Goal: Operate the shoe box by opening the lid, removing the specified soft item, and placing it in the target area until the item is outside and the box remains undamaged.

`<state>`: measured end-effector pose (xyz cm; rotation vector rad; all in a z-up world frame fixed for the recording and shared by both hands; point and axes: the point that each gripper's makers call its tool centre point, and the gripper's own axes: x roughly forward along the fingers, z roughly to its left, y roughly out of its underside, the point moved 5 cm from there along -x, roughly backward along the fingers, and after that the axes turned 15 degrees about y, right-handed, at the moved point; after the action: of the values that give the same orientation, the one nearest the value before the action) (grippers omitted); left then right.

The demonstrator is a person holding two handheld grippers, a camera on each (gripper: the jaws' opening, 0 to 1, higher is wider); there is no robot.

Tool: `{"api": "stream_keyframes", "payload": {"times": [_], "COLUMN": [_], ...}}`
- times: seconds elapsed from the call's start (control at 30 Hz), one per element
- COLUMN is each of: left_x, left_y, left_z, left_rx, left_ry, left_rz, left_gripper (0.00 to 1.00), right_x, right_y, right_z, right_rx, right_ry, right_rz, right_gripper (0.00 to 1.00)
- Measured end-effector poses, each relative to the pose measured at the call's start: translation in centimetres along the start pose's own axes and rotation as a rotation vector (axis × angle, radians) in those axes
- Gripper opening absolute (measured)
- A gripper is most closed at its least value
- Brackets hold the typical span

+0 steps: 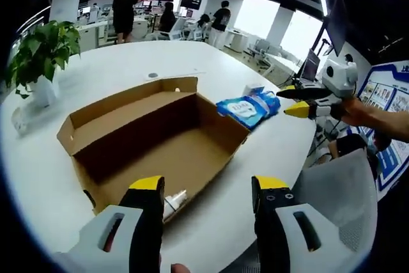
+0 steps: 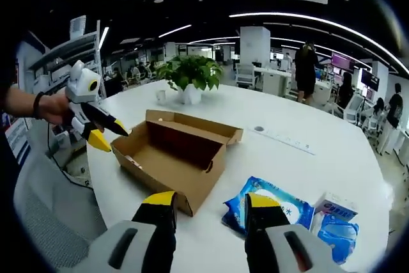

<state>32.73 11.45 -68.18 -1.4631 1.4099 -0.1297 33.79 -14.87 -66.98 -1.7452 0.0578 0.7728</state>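
Observation:
A brown cardboard shoe box [image 1: 160,139] lies open on the white table [image 1: 128,62], its lid flap folded back on the far side. Its inside looks bare. A blue soft wipes pack [image 1: 249,108] rests on the table just right of the box. My left gripper [image 1: 208,187] hovers open over the box's near corner, nothing between its jaws. In the right gripper view the box [image 2: 172,151] sits ahead, and the blue pack [image 2: 271,212] lies just beyond my open right gripper [image 2: 211,201]. The left gripper [image 2: 96,129] hangs at the box's left end.
A potted plant [image 2: 192,71] stands behind the box. A small white and blue packet [image 2: 335,222] lies right of the blue pack. A power strip [image 2: 284,139] lies on the table. A grey chair [image 1: 345,190] sits by the table edge. People stand at desks far behind.

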Motion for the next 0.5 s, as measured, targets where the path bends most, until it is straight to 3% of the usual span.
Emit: {"api": "stream_keyframes", "payload": {"times": [0.5], "left_x": [-1.1], "left_y": [-0.8], "left_z": [2.2], "left_rx": [0.020], "left_ry": [-0.023], "left_rz": [0.013], "left_gripper": [0.56], "right_x": [-0.7], "right_y": [0.0], "right_z": [2.8], "right_rx": [0.044], "right_ry": [-0.020], "right_rz": [-0.025], "right_gripper": [0.42]}}
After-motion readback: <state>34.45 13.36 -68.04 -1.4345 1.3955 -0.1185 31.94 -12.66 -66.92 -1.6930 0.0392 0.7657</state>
